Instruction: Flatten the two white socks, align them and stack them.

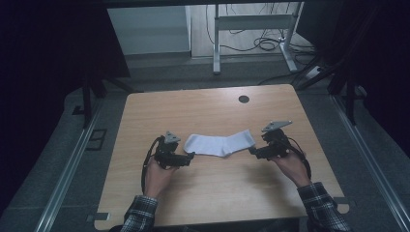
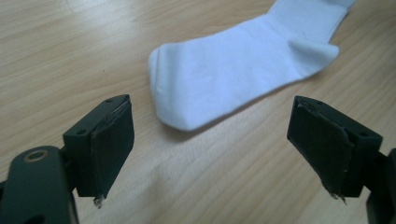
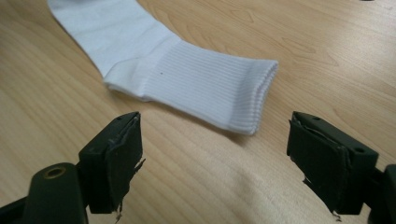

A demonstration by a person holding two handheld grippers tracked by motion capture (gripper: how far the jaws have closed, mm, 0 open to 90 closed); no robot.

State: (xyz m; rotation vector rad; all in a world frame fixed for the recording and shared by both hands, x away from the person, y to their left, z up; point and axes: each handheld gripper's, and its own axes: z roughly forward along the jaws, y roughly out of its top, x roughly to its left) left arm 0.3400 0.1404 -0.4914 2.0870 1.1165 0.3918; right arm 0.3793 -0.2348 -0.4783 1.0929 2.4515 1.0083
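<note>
- A white sock point(image 1: 221, 143) lies flat near the middle of the bench point(image 1: 208, 203), its toe toward our left and its ribbed cuff toward our right.
- In the left tool view, the rounded toe point(image 2: 187, 100) sits just ahead of the gap between the jaws, not yet between them.
- In the right tool view, the cuff point(image 3: 254, 95) lies just ahead of that tool's jaws, angled a little across the gap.
- Our left tool point(image 1: 191, 155) is released, jaws spread wide, low over the wood just beside the toe.
- Our right tool point(image 1: 251, 151) is likewise released and wide, just beside the cuff.
- We judge the step in hand to be closing in on both ends of the sock to grasp it.
- To do it well, we should slide each tool forward until fabric lies squarely between the pads, keep the lower jaw skimming the bench so it gets under the cloth, and take a full bite of both layers rather than the very edge.
</note>
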